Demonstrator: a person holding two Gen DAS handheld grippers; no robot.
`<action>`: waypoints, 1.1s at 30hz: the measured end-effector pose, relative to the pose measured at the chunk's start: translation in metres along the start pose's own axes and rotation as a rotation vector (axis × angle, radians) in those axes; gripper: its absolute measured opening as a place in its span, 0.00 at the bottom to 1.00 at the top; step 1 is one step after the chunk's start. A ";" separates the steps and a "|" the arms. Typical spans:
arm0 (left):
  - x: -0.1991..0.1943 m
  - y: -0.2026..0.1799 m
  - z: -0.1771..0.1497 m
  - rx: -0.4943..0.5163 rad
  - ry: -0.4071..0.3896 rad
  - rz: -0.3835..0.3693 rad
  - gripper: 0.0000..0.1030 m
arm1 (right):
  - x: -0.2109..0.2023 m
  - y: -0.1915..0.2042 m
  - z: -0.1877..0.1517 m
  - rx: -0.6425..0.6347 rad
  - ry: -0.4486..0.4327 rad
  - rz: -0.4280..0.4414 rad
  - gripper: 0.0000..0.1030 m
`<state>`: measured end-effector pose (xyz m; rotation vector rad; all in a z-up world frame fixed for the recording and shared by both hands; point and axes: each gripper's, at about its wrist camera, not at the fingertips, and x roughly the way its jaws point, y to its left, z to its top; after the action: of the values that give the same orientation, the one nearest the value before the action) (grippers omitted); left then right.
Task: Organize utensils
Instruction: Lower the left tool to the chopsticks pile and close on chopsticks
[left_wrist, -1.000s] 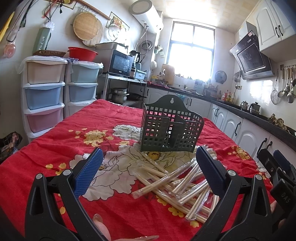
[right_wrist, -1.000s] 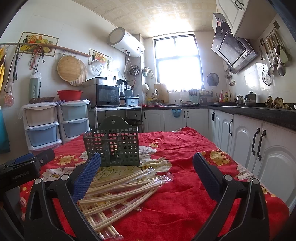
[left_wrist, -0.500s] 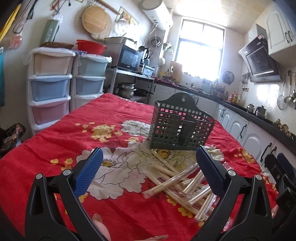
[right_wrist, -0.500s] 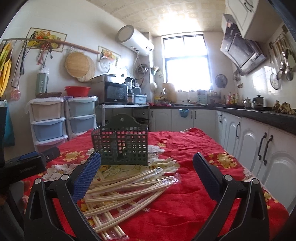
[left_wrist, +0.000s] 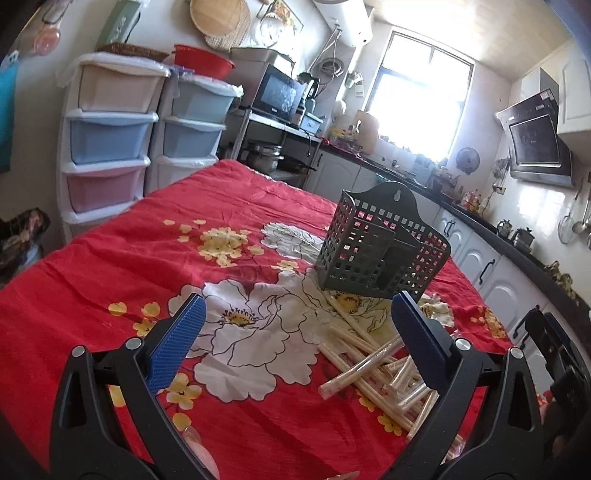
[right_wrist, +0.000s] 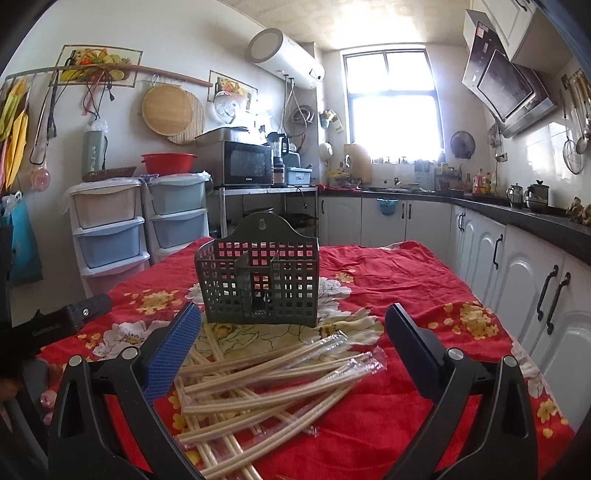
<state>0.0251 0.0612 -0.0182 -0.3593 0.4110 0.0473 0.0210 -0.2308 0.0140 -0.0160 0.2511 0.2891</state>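
A dark green perforated utensil holder stands upright on a red flowered tablecloth; it also shows in the left wrist view. A loose pile of wrapped wooden chopsticks lies in front of it, also seen in the left wrist view. My right gripper is open and empty, above the near part of the pile. My left gripper is open and empty, to the left of the pile over the white flower print. The holder looks empty.
Plastic drawer towers stand beyond the table's left edge. White kitchen cabinets under a dark counter run along the right side. The left gripper's body shows at the right wrist view's left edge.
My left gripper has swung to the left, so the holder and chopsticks now sit further right in its view. My right gripper has moved closer to the holder and over the pile.
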 end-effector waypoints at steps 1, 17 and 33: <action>0.001 0.001 0.001 0.000 0.006 -0.002 0.90 | 0.003 0.000 0.003 -0.002 0.002 0.000 0.94; 0.029 -0.003 -0.015 -0.004 0.227 -0.245 0.82 | 0.050 -0.020 0.013 0.016 0.146 -0.068 0.94; 0.060 -0.006 -0.037 -0.022 0.407 -0.302 0.45 | 0.094 -0.076 -0.022 0.174 0.393 -0.173 0.86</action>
<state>0.0667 0.0410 -0.0723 -0.4504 0.7547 -0.3209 0.1244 -0.2789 -0.0319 0.0781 0.6610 0.0882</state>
